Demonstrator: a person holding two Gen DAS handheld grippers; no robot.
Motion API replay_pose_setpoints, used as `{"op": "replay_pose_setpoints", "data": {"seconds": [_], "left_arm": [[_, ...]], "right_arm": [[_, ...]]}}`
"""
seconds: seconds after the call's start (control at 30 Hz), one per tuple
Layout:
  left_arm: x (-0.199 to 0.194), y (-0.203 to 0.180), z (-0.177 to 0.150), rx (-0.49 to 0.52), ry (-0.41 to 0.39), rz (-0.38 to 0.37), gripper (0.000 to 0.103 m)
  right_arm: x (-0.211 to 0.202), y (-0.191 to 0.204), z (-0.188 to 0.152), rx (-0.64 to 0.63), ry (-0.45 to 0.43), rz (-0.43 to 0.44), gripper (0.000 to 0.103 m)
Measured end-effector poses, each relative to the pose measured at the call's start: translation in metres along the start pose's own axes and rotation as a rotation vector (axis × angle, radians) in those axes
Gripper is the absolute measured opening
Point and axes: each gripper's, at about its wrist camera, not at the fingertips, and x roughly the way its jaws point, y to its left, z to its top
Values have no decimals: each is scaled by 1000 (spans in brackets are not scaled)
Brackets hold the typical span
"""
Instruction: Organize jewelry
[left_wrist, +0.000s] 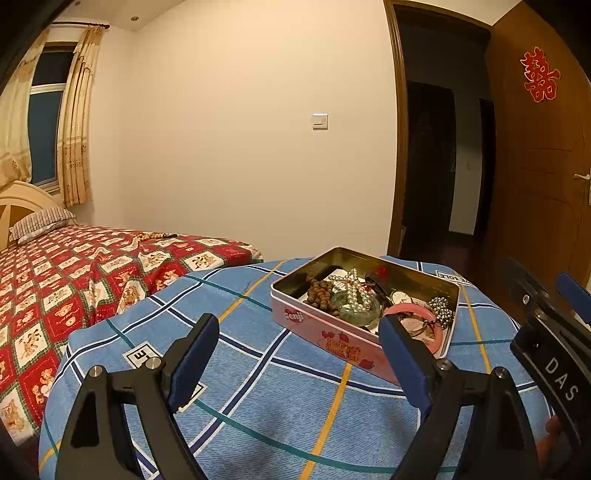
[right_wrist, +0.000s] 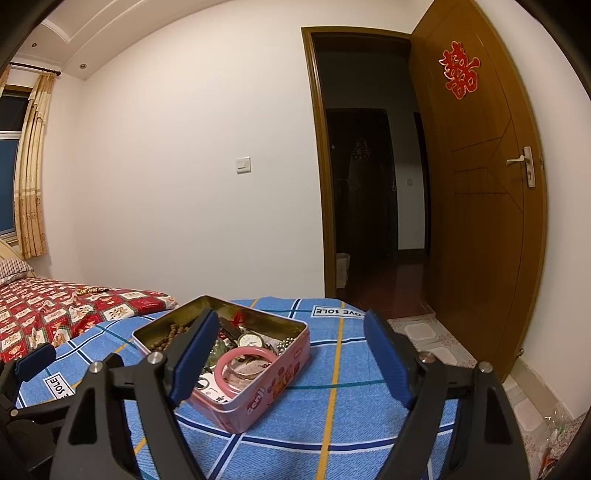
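Black gripper (left_wrist: 299, 363) frames, blue-padded jaws (silver screws)

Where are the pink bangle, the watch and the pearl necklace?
Pink bangle (right_wrist: 221, 363), right wrist view, left side of ring.
Watch (right_wrist: 249, 340), right wrist view, dial.
Pearl necklace (left_wrist: 354, 291), left wrist view, middle strand.

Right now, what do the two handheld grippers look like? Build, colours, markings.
Both match: the left gripper and right gripper have black plastic wedge-shaped fingers with triangular cut-outs, silver pivot pins and flat blue pads. Seen from the left camera, the right gripper's black body bears white letters "DAS". No cables or sleeves visible.
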Motion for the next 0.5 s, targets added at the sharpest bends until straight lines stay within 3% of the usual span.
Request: {"op": "replay_pose_setpoints", "data": {"seconds": [0.5], "left_arm": [[0,1,0,-1,5,0,89]], "right_arm": [[-1,-1,0,4,-1,-2,87]]}}
